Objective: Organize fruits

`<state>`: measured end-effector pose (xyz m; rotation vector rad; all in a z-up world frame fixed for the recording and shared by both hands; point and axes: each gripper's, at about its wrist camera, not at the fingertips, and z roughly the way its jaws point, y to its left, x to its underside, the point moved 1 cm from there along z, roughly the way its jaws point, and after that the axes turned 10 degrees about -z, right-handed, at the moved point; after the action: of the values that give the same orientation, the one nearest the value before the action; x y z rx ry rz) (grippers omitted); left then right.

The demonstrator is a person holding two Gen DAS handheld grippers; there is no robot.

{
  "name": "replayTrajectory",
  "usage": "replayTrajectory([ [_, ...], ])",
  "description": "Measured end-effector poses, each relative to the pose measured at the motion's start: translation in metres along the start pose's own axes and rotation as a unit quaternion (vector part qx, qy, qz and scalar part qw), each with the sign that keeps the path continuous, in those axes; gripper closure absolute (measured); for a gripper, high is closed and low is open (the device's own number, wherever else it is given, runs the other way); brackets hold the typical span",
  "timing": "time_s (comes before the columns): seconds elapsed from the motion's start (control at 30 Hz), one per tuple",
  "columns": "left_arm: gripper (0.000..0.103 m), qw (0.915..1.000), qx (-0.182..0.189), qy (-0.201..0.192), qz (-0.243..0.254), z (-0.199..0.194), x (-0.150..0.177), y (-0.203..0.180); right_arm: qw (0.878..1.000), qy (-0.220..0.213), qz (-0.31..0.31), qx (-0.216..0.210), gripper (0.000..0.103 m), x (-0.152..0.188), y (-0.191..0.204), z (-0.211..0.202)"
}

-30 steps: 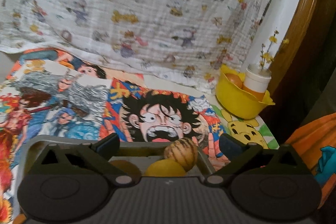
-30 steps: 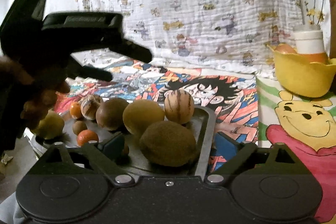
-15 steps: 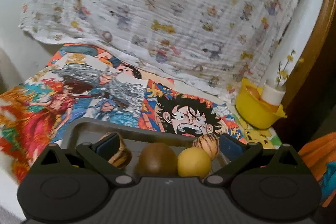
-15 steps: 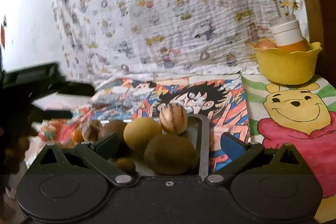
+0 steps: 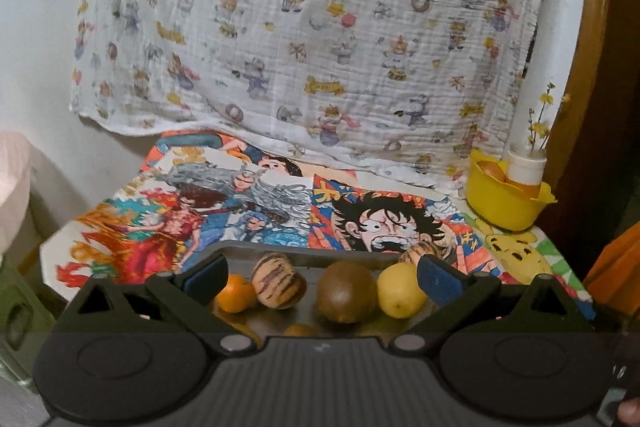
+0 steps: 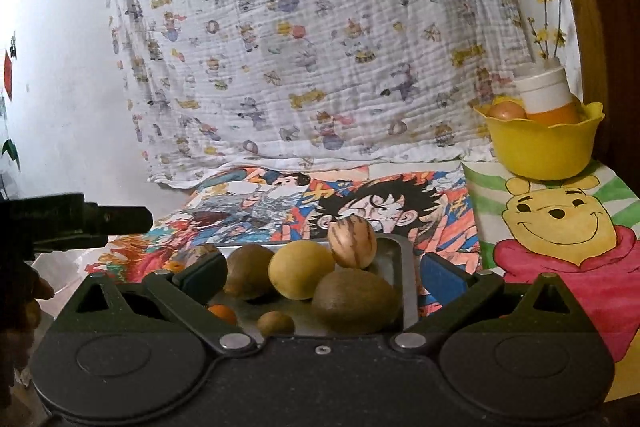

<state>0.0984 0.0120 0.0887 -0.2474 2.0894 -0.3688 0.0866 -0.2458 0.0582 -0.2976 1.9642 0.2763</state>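
Observation:
A grey metal tray [image 5: 280,250] holds several fruits: an orange [image 5: 236,293], a striped melon [image 5: 278,281], a brown kiwi [image 5: 346,293], a yellow lemon [image 5: 400,291]. My left gripper [image 5: 320,273] is open and empty above the tray's near side. In the right wrist view the tray [image 6: 406,267] shows a kiwi [image 6: 354,301], a lemon [image 6: 300,269], a striped melon [image 6: 352,243] and a small orange [image 6: 222,313]. My right gripper [image 6: 320,273] is open and empty over them. The left gripper [image 6: 80,223] shows at the left.
A yellow bowl [image 5: 506,203] with an orange fruit and a white-capped bottle stands at the back right, also in the right wrist view [image 6: 540,143]. Cartoon posters [image 5: 240,211] cover the table. A printed cloth [image 5: 312,39] hangs behind. A wooden frame [image 6: 592,7] rises at right.
Both grippers have pulled back and up from the tray, so more of the table and cloth shows. The left gripper has shifted left. Both stay open and empty.

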Motion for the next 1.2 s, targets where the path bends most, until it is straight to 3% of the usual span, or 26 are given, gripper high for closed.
replayTrajectory([
  [0.3,0.001,0.9984,-0.054,-0.016,-0.003,-0.026,0.019,0.018,1.0,-0.001,-0.016,-0.023,0.001,0.003,0.025,-0.012],
  [0.47,0.001,0.9947,-0.085,-0.053,-0.022,-0.043,0.045,0.031,0.999,-0.003,-0.032,-0.019,0.001,0.012,0.035,-0.018],
  [0.73,0.001,0.9959,-0.076,-0.049,-0.008,-0.056,0.069,0.037,0.999,0.005,-0.036,-0.014,0.001,0.035,0.051,-0.031],
  [0.87,0.001,0.9962,-0.076,-0.042,-0.007,-0.057,0.077,0.038,0.999,0.033,-0.036,-0.022,0.001,0.044,0.055,-0.023],
  [1.2,0.001,0.9955,-0.091,-0.024,-0.008,-0.048,0.079,0.041,0.999,0.039,-0.003,-0.019,0.001,0.052,0.045,-0.014],
])
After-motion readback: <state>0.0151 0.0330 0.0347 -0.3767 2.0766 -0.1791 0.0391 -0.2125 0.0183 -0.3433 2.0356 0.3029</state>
